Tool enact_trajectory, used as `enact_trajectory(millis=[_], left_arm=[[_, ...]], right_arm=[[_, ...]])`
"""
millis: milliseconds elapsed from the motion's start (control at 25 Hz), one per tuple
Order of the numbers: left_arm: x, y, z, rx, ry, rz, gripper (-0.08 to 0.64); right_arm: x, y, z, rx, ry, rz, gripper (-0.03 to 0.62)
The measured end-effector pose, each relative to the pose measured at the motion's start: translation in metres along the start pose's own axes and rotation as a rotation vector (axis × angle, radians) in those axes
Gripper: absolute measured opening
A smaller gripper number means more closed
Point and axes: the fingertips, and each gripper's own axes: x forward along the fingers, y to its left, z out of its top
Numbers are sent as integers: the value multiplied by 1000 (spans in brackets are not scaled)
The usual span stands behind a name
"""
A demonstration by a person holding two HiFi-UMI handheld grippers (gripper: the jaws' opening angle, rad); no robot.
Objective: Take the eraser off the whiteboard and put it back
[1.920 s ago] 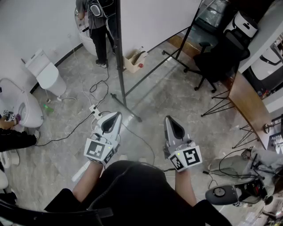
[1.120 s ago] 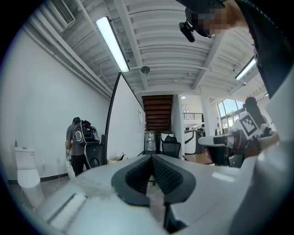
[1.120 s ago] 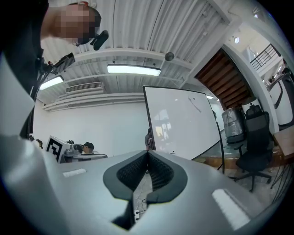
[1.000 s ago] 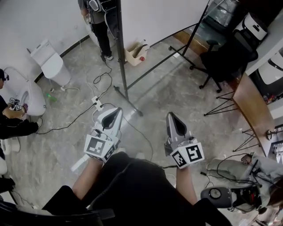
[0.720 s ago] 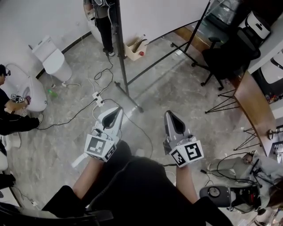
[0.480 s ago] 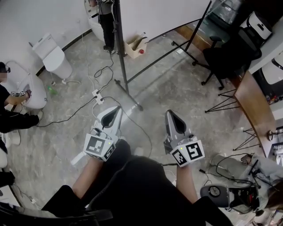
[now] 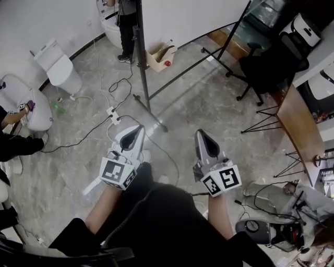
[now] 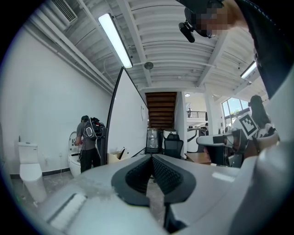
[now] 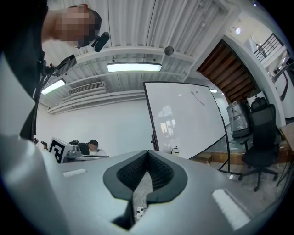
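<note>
The whiteboard (image 7: 193, 15) stands on a black wheeled frame at the top of the head view. In the right gripper view the whiteboard (image 9: 183, 119) faces me from a few steps off. In the left gripper view I see the whiteboard (image 8: 129, 126) almost edge-on. I cannot make out the eraser in any view. My left gripper (image 7: 140, 128) and right gripper (image 7: 200, 133) are held level side by side in front of the person's body, over the floor. The left gripper (image 8: 151, 157) is shut with nothing in it, and so is the right gripper (image 9: 148, 152).
The stand's black foot bar (image 7: 148, 112) crosses the floor ahead, with cables and a power strip (image 7: 112, 116) beside it. A cardboard box (image 7: 159, 58) sits under the board. Toilets (image 7: 57, 70) and a standing person (image 7: 125, 26) are at left, a black chair (image 7: 266, 68) and wooden table (image 7: 295, 120) at right.
Both grippers stay shut and side by side, nearly in the same place in the view. The floor scene has shifted slightly, and the crouching person at the left edge has moved.
</note>
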Motion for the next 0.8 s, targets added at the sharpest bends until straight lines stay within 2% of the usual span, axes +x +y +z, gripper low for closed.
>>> enact_trajectory(millis=[800], left_arm=[[85, 129, 24, -2, -30, -127, 6]], right_arm=[[139, -6, 18, -65, -10, -86, 9]])
